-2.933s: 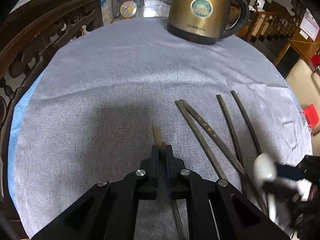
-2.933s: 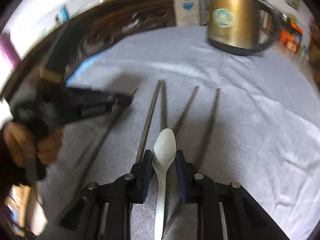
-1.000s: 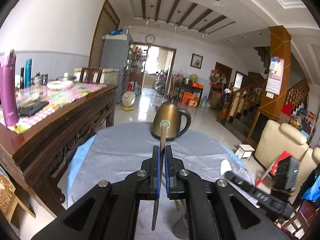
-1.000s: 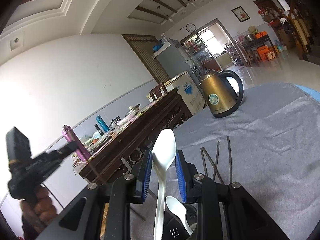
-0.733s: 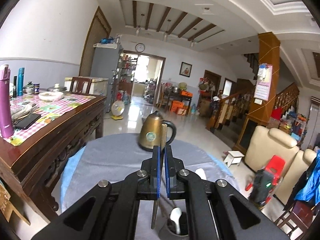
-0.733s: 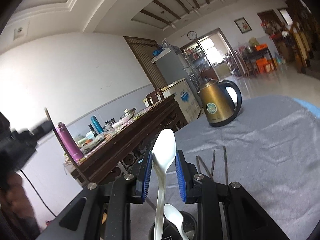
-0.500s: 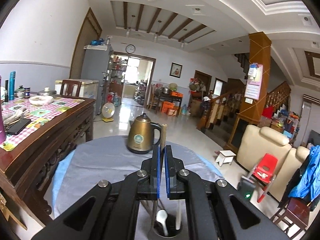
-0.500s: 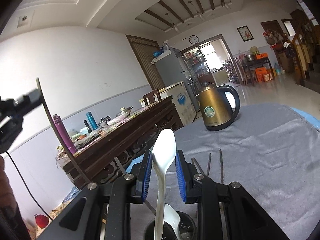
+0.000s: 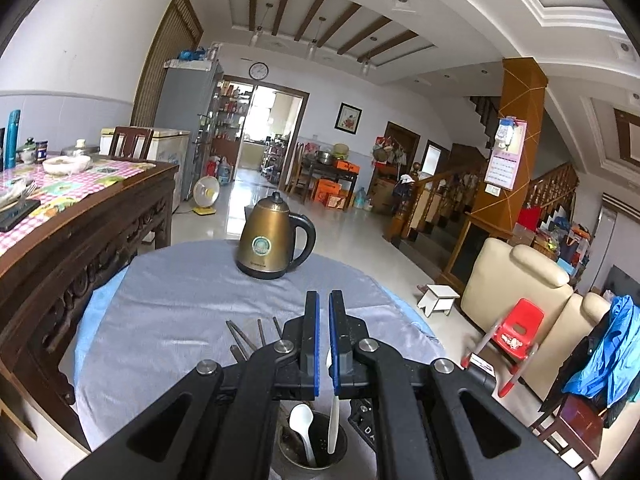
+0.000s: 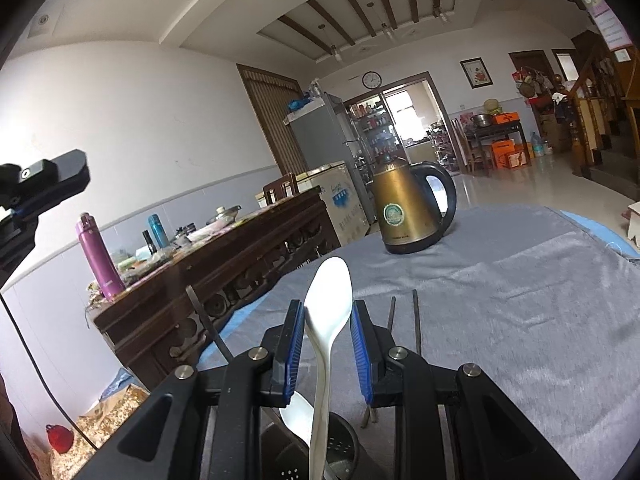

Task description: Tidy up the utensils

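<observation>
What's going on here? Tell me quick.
A person with two handheld grippers is sorting utensils into a metal holder. The right gripper clamps a white spoon in its jaws, bowl up, handle down over the holder, which already contains another spoon. The left gripper is shut, apparently empty. Several chopsticks lie on the grey cloth.

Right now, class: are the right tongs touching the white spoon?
Touching. The right wrist view shows the right tongs clamped on the white spoon, both blue pads pressed against its bowl.
</observation>
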